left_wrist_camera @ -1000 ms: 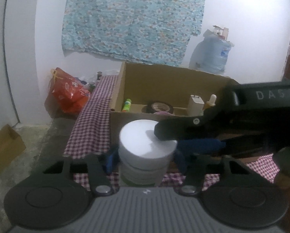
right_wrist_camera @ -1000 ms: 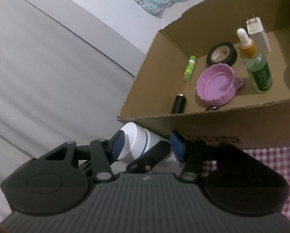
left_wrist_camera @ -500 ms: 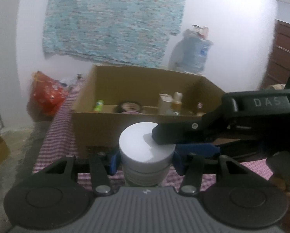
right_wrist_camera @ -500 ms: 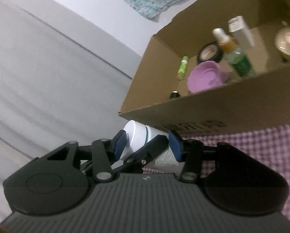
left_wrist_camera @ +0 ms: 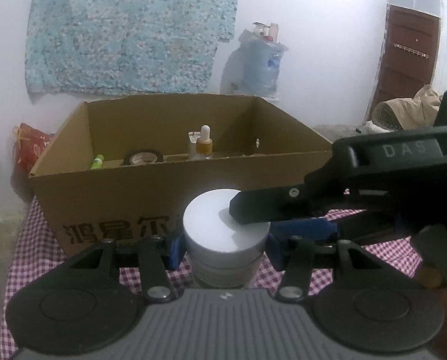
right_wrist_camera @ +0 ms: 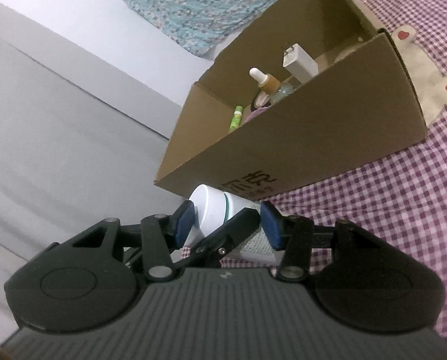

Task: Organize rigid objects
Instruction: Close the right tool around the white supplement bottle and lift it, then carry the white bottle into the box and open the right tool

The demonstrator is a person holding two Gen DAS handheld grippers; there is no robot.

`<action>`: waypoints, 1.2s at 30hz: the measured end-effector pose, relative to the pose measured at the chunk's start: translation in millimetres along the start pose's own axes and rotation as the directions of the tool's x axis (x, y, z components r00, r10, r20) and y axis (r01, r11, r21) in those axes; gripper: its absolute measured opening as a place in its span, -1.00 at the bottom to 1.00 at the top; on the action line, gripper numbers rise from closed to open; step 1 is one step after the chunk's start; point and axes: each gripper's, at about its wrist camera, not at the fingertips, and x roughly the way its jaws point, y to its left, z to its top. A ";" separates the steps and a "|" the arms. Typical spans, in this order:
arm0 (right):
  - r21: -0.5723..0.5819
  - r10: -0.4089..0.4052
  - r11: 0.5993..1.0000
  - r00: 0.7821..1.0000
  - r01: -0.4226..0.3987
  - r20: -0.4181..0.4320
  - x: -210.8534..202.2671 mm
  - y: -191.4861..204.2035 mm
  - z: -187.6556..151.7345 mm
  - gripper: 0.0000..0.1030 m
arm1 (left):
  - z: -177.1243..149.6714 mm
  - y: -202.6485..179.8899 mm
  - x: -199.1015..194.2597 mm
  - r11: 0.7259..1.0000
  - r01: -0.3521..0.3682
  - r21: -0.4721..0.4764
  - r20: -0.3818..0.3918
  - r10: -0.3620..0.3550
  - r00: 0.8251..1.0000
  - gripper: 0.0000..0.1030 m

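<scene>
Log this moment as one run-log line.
left gripper: shut on white jar | right gripper: shut on white jar, from side | cardboard box: behind jar

White jar (left_wrist_camera: 225,228) — farther from cardboard box (left_wrist_camera: 175,201), more centered.

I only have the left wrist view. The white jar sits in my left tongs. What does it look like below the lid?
Observer: The right wrist view shows a green band around the white jar, just under its lid.
Operator: Is anything hidden behind the box's near wall?
Observer: Yes, a purple thing lies low in the cardboard box, next to the green tube.
Operator: And past the box's right end?
Observer: A beige patch with red hearts lies on the checked cloth.
</scene>
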 end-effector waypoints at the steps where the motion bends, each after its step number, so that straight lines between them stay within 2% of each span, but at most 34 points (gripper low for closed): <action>1: -0.003 0.000 1.000 1.000 0.000 0.001 0.1 0.3 -0.3 -0.07 | 0.9 0.4 0.5 1.000 -0.001 0.002 -0.001 0.001 1.000 0.04; 11: 0.007 0.011 1.000 1.000 -0.011 -0.005 -1.8 -2.2 0.5 -0.05 | 3.6 1.1 0.3 1.000 -0.007 -0.021 -0.009 0.006 1.000 0.05; 21: -0.036 0.052 0.998 0.998 -0.051 0.030 -14.1 15.4 3.2 -0.04 | 17.1 -5.4 -21.4 1.000 -0.018 0.015 0.040 0.017 0.999 0.05; 36: -0.181 0.093 0.981 0.985 -0.066 0.143 -52.8 66.8 33.6 -0.01 | 75.5 -20.1 -44.4 0.996 0.003 0.084 0.169 -0.017 0.985 0.05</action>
